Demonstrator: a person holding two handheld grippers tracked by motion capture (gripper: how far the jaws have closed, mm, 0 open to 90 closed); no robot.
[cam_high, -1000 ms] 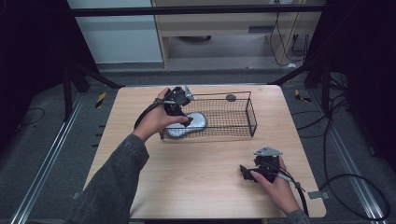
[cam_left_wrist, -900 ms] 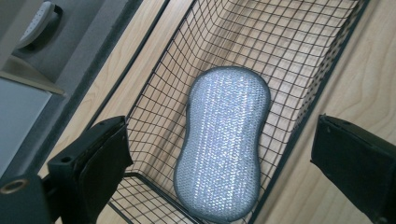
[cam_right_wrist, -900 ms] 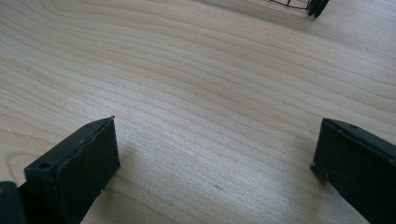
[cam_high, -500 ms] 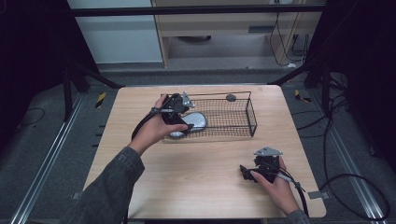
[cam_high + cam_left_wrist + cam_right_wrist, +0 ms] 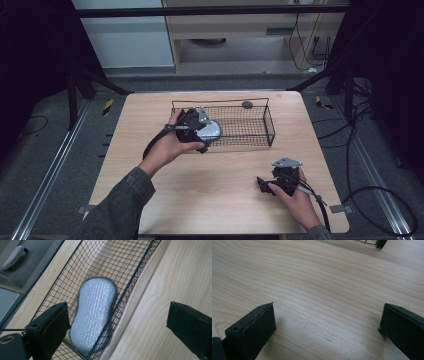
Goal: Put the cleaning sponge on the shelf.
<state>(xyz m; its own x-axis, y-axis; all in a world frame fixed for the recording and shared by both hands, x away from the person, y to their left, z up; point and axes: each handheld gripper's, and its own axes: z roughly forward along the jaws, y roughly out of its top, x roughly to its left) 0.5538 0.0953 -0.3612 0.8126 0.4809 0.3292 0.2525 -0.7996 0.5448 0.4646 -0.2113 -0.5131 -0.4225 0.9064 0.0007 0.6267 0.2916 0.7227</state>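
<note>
Standing wide apart and holding nothing, with the left gripper hanging just over the near end of the wire basket. Lying flat on the basket floor, right below those jaws, the shiny silver sponge, touching no jaw at all. Lying a second ago half out over the basket's left end under the gripper, and now sitting all the way inside the wires. Pulling up and back a little now, that left hand, so looking like the drop is done. Resting low on the worktop well apart from the basket, the right gripper, jaws also wide and empty, not moving since before. Sitting on the far rim of the basket, a small dark round thing, too small to tell what. Likely meaning the putting-in job is finished, with only moving the hand away left.
</note>
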